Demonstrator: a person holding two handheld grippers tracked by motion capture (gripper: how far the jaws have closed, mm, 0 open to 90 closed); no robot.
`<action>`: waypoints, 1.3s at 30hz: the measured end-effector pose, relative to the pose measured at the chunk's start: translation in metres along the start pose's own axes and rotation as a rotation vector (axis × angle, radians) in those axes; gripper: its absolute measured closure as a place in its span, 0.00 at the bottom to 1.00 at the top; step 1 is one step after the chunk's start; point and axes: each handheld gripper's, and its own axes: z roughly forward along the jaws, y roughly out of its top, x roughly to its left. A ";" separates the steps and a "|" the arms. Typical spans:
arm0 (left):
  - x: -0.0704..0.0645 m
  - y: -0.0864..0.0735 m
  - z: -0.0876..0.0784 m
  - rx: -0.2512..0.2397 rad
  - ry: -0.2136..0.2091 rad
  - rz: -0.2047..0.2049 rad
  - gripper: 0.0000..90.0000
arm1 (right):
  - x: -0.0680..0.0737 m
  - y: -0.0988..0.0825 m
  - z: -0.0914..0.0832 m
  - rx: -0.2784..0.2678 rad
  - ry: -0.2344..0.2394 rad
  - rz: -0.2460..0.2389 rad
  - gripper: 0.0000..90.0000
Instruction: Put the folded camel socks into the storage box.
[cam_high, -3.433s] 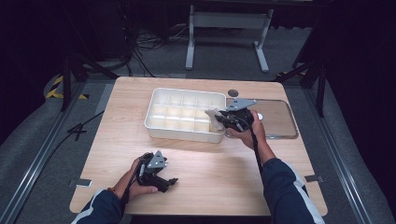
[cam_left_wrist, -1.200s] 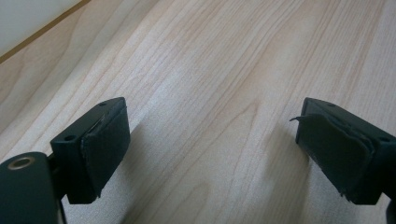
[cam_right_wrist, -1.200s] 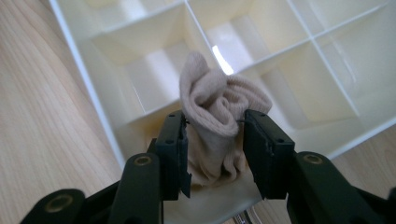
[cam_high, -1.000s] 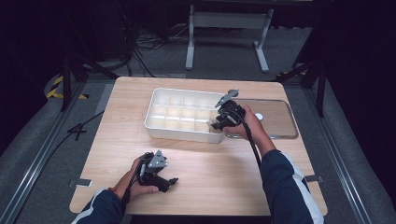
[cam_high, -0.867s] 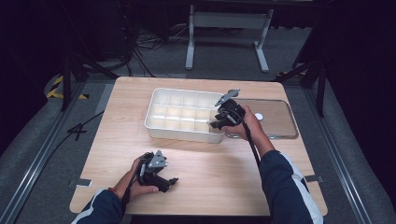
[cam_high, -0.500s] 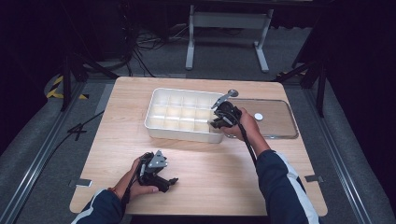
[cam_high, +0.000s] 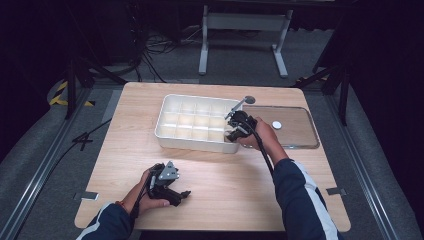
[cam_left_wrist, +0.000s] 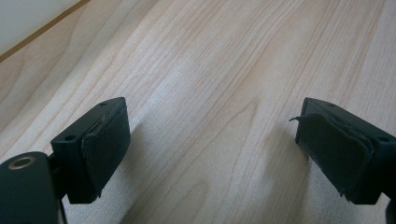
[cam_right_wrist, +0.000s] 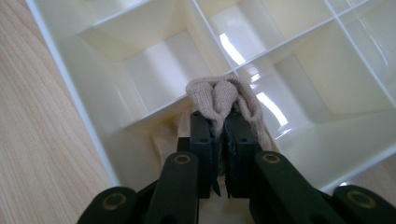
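Table (cam_high: 220, 175): light wood-grain top, bearing everything listed here; dark floor with cables around it.
Left hand (cam_high: 142, 195): rests on the near left part of the table, blue sleeve entering from the near edge.
Left gripper (cam_high: 175, 192): lies low over bare wood, well apart from the tray; in the left gripper view (cam_left_wrist: 210, 154) its two black jaws stand wide apart, nothing between them, wood grain beneath.
Divided tray (cam_high: 167, 135): white plastic, rectangular, split into a grid of small compartments; sits at the middle of the table toward the far side.
Beige cloth (cam_right_wrist: 224, 100): small knitted piece, bunched into a fold; located in the near right corner compartment of the tray, its pinched top rising to the level of the dividers.
Right gripper (cam_high: 235, 131): tilted down into the tray's near right corner; in the right gripper view (cam_right_wrist: 219, 140) its jaws, which have just been closing, are clamped together on the beige cloth, which bulges out above the tips.
Right hand (cam_high: 262, 137): just beside the tray's right end, forearm in a blue sleeve with a white stripe.
Clear lid (cam_high: 295, 130): flat, transparent, lying on the table just to the right of the tray.
White disc (cam_high: 276, 124): small, round, on the clear lid.
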 end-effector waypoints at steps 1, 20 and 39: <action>0.000 0.000 0.000 0.000 0.000 0.000 0.12 | 0.000 0.000 0.001 0.004 0.001 0.001 0.93; 0.000 0.000 0.000 0.001 0.002 0.001 0.12 | -0.005 0.003 0.009 0.033 0.044 0.023 0.94; 0.000 0.000 0.000 0.002 0.002 0.000 0.12 | 0.007 -0.006 -0.027 -0.118 -0.012 0.000 0.77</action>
